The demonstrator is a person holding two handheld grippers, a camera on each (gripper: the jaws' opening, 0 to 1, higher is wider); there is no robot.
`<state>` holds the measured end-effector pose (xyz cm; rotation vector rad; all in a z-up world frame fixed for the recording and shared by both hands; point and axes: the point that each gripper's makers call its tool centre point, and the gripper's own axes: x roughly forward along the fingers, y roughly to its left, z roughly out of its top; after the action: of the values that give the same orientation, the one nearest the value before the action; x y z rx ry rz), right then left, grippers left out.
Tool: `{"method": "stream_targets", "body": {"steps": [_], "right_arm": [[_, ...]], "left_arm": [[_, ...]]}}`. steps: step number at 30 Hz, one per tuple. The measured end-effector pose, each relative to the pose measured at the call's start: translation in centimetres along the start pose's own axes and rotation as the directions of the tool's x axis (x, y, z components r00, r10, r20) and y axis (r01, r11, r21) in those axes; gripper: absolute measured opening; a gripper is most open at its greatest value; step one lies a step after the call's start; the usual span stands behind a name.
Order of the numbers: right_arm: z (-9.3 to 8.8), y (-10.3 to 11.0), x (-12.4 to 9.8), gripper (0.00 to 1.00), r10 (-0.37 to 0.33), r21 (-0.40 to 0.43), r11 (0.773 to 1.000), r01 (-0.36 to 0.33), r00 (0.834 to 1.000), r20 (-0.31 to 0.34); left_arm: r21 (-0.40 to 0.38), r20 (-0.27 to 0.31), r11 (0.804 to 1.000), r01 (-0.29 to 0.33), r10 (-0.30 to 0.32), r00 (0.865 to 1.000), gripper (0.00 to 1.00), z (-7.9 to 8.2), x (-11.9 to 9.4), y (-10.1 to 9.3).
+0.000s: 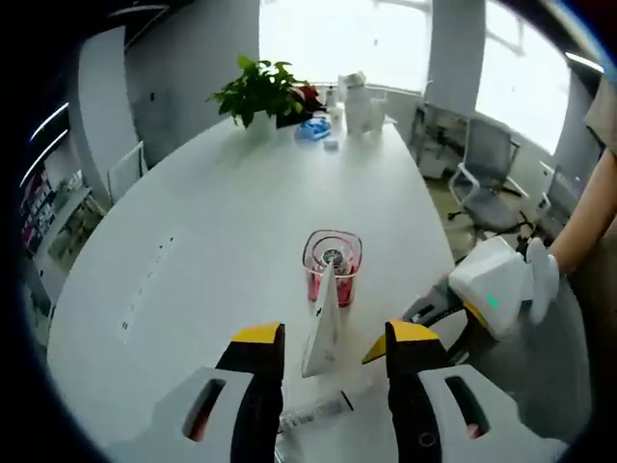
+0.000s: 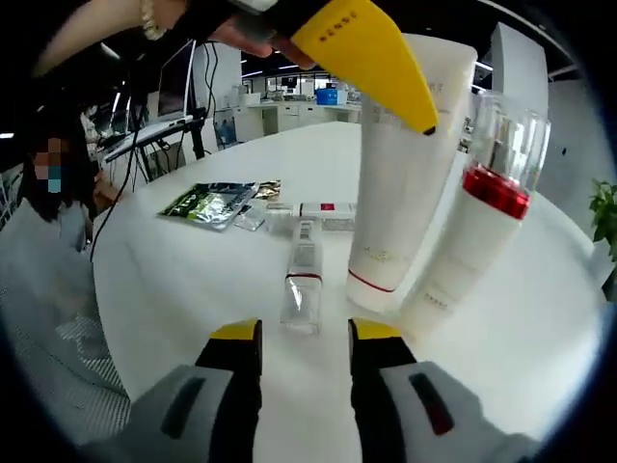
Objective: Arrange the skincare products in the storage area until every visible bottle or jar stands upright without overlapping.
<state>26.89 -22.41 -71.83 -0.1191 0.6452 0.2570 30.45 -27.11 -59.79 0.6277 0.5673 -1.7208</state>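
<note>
The left gripper (image 1: 331, 347) has its 2 yellow-tipped jaws spread apart, released, with a white tube (image 1: 322, 323) standing between them; whether either jaw touches the tube cannot be told. Just beyond the tube stands a bottle with a clear cap and red band (image 1: 333, 262), seen nearly from above. Both stand on a white table (image 1: 222, 231). At the far end of that table are a potted green plant (image 1: 258, 92) and some white items too small to make out. To the right, the other gripper (image 1: 453, 309) comes into the left gripper view, held by a gloved hand (image 1: 540, 280).

The right gripper (image 2: 305, 340) also stands released, jaws parted with nothing between them, hovering over the table. Just ahead lies a small clear bottle on its side (image 2: 302, 275), and beyond it 2 small flat boxes (image 2: 310, 212) and a green sachet (image 2: 207, 204) (all lying flat). To the right, in the right gripper view, the white tube (image 2: 400, 183) stands upright, with the capped bottle (image 2: 472, 222) just beside it and leaning in the picture. A yellow jaw tip (image 2: 371, 63) of the left gripper reaches in from above beside the tube's top.
</note>
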Motion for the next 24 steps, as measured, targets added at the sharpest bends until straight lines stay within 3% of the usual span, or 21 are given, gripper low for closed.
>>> {"method": "stream_targets", "body": {"steps": [8,10,16,24], "right_arm": [[0.0,0.5,-1.7,0.49,-0.004,-0.001,1.0,0.004,1.0,0.004],[0.0,0.5,-2.2,0.51,-0.007,0.003,1.0,0.007,1.0,0.005],[0.1,0.8,-3.5,0.56,-0.01,0.004,1.0,0.01,1.0,0.015],[0.7,0.8,-5.5,0.67,-0.029,0.029,0.999,0.027,0.999,0.038]], "left_arm": [[-0.083,0.048,0.995,-0.059,0.063,0.997,0.51,-1.1,-2.5,-0.7],[-0.128,0.06,0.989,-0.07,0.078,0.995,0.55,-1.5,-3.2,-1.1],[-0.169,0.086,0.982,-0.09,0.105,0.991,0.66,-2.6,-4.7,-2.5],[-0.268,0.125,0.955,-0.125,0.163,0.979,0.79,-4.3,-6.7,-4.4]]}}
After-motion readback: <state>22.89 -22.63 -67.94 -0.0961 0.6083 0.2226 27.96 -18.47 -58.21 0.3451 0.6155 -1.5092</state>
